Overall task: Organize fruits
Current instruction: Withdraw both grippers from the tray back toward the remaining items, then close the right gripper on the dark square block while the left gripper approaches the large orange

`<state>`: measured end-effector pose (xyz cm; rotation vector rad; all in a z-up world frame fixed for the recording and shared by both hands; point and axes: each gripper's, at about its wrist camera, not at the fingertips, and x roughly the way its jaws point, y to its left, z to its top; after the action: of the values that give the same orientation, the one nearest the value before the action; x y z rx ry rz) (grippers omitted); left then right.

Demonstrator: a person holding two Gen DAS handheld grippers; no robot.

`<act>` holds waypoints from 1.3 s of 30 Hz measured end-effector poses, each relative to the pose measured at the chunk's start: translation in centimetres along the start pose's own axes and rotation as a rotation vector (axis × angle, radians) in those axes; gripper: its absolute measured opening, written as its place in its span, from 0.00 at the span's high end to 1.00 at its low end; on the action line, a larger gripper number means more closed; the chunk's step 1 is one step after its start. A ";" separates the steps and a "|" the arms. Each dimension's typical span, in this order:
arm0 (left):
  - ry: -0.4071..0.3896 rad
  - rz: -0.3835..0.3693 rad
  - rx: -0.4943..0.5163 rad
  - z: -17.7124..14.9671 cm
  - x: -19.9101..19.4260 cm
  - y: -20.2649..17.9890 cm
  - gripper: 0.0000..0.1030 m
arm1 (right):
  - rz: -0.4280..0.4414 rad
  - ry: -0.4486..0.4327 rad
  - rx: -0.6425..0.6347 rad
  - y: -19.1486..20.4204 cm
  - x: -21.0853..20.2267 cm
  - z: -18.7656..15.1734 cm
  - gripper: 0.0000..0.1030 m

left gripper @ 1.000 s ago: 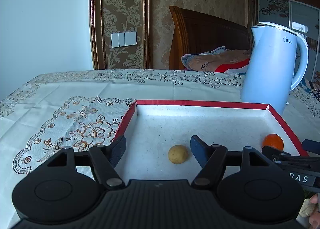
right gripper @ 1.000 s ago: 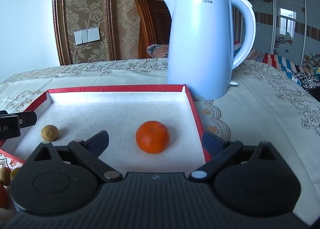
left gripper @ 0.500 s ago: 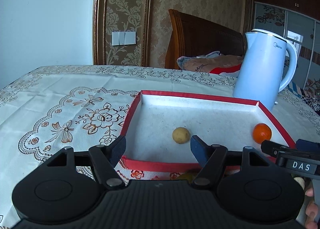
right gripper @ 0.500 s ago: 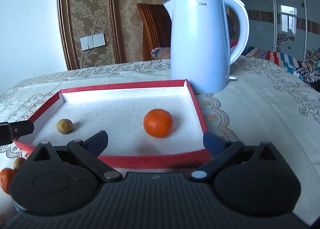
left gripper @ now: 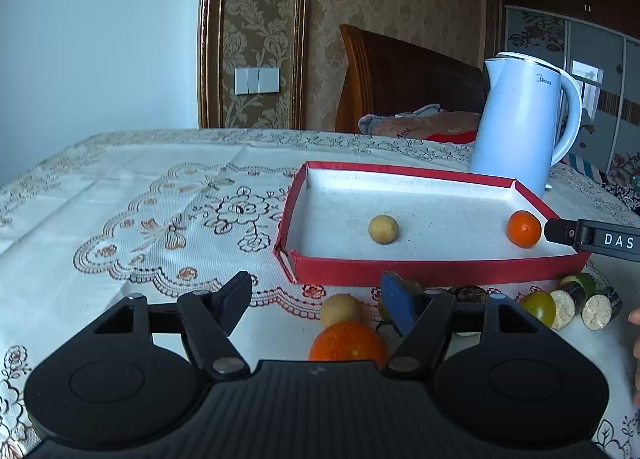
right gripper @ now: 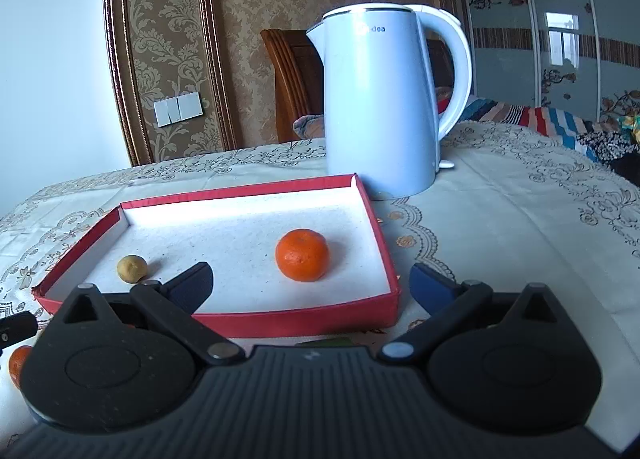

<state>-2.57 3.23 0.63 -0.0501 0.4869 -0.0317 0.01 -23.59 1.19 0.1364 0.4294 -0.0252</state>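
Note:
A red-walled tray (left gripper: 420,270) (right gripper: 296,322) with a white floor holds a small tan fruit (left gripper: 383,229) (right gripper: 132,268) and an orange (left gripper: 524,228) (right gripper: 302,254). My left gripper (left gripper: 316,299) is open and empty, held before the tray's near wall. Between its fingers on the cloth lie another orange (left gripper: 347,342) and a tan fruit (left gripper: 341,307). My right gripper (right gripper: 310,285) is open and empty, its fingers over the tray's near edge, close in front of the orange in the tray. Its side shows in the left wrist view (left gripper: 596,239).
A white kettle (left gripper: 520,121) (right gripper: 380,99) stands behind the tray's far right corner. A green-yellow fruit (left gripper: 538,306) and cut dark vegetable pieces (left gripper: 584,299) lie on the patterned tablecloth right of the left gripper. A chair (left gripper: 400,79) stands beyond the table.
Both grippers have drawn back from over the tray toward the near side. The loose fruits in front of the tray have come into the left wrist view.

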 end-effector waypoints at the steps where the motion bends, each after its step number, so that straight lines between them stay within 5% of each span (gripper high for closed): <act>1: 0.011 -0.009 -0.012 -0.1 -0.1 0.2 0.31 | -0.005 0.001 -0.003 0.0 -0.1 -0.1 0.00; 19: 0.158 -0.053 0.025 -1.6 1.4 -0.5 0.31 | -0.028 -0.031 0.109 -2.4 -2.3 -0.8 0.00; 27: 0.163 -0.036 0.053 -1.7 1.7 -0.9 0.29 | -0.004 0.005 0.141 -4.3 -4.0 -1.2 0.00; 34: 0.169 -0.043 0.066 -1.7 1.9 -1.1 0.24 | -0.096 0.038 0.081 -7.9 -6.7 -3.4 0.00; 39: 0.169 -0.044 0.066 -1.7 1.9 -1.1 0.24 | -0.060 0.051 0.086 -8.1 -6.7 -3.7 0.00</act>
<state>-1.69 1.99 -1.68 0.0072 0.6536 -0.0954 -8.07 -31.15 -0.40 0.2089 0.4832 -0.0991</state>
